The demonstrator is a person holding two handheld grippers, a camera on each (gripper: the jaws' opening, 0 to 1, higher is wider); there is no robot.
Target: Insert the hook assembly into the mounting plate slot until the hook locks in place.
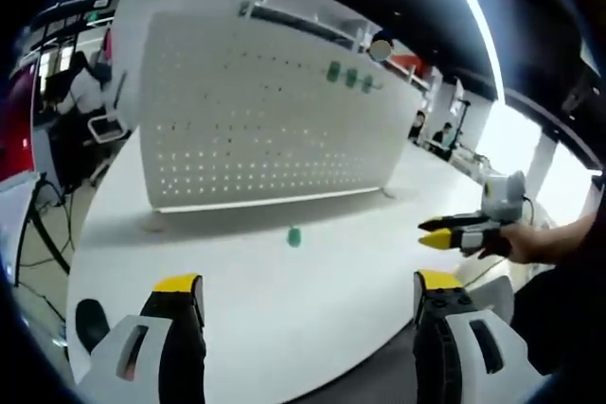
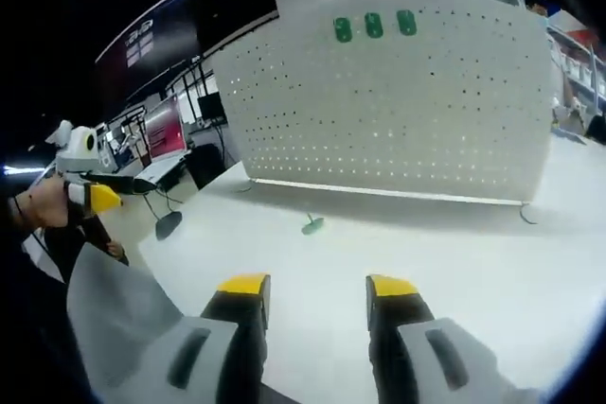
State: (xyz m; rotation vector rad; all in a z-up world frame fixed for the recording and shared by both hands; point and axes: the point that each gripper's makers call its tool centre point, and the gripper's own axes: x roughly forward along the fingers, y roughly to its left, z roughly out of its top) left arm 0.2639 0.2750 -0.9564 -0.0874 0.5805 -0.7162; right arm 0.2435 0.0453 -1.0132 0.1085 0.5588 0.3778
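While both grippers idle over white table, nothing pinched. Left gripper: jaws spread wide, yellow tips apart, empty. Ahead of and between jaws, well short of them, green hook lying loose on table, just before foot of pegboard. Three green hooks already seated on upper board. Off past right jaw, right gripper in a hand. Right gripper: jaws spread, empty. Hook ahead, just left of left jaw line, apart from pegboard. Left gripper far off left jaw.
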